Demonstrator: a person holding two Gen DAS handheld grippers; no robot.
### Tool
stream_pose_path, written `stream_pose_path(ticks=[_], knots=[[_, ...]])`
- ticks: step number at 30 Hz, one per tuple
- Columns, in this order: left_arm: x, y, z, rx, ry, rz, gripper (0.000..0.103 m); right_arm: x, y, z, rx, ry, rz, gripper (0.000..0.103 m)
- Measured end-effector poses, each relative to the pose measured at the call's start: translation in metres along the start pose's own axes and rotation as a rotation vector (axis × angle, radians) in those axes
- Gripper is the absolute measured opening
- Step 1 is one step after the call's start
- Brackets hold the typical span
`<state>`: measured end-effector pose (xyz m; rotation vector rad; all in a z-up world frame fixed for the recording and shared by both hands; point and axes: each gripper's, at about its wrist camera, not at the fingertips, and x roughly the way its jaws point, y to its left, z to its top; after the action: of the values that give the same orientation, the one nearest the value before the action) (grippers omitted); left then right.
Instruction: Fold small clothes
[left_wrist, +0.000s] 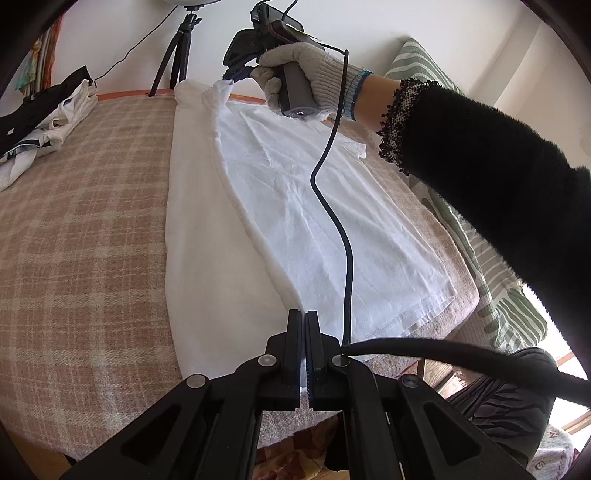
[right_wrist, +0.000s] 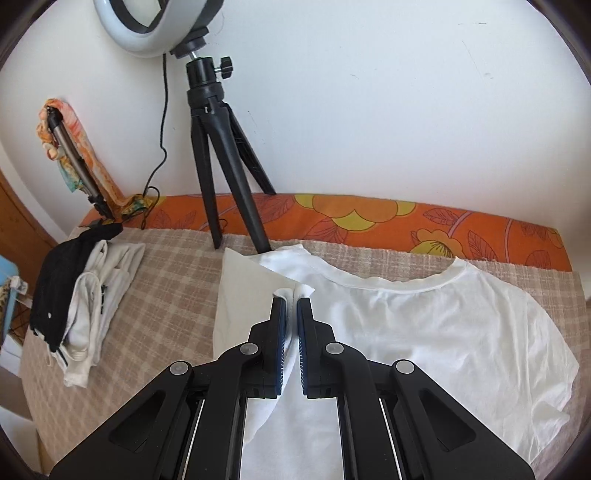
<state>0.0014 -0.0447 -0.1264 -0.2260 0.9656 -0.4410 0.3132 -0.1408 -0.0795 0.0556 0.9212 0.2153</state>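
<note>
A white T-shirt (right_wrist: 424, 332) lies spread across a beige checked blanket (left_wrist: 92, 221) on the bed, neckline toward the wall. One long side is lifted and folded inward, forming a raised ridge along the garment's length; its ends are pinched up at the shoulder and at the hem. The rest stays flat, lightly creased, one short sleeve sticking out at the far side.

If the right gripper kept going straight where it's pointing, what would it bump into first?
Probably the white T-shirt it already pinches, then the checked blanket beneath. The tripod stands farther on, though depth is hard to judge.
</note>
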Motion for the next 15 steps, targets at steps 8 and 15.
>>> stream_pose_path(ticks=[8, 15], knots=[[-0.003, -0.017, -0.006, 0.078, -0.002, 0.045, 0.026, -0.003, -0.037, -0.012, 0.012, 0.036, -0.080, 0.015], [-0.013, -0.018, -0.014, 0.127, -0.009, 0.141, 0.028, -0.043, -0.045, -0.019, -0.005, -0.007, -0.052, 0.031]])
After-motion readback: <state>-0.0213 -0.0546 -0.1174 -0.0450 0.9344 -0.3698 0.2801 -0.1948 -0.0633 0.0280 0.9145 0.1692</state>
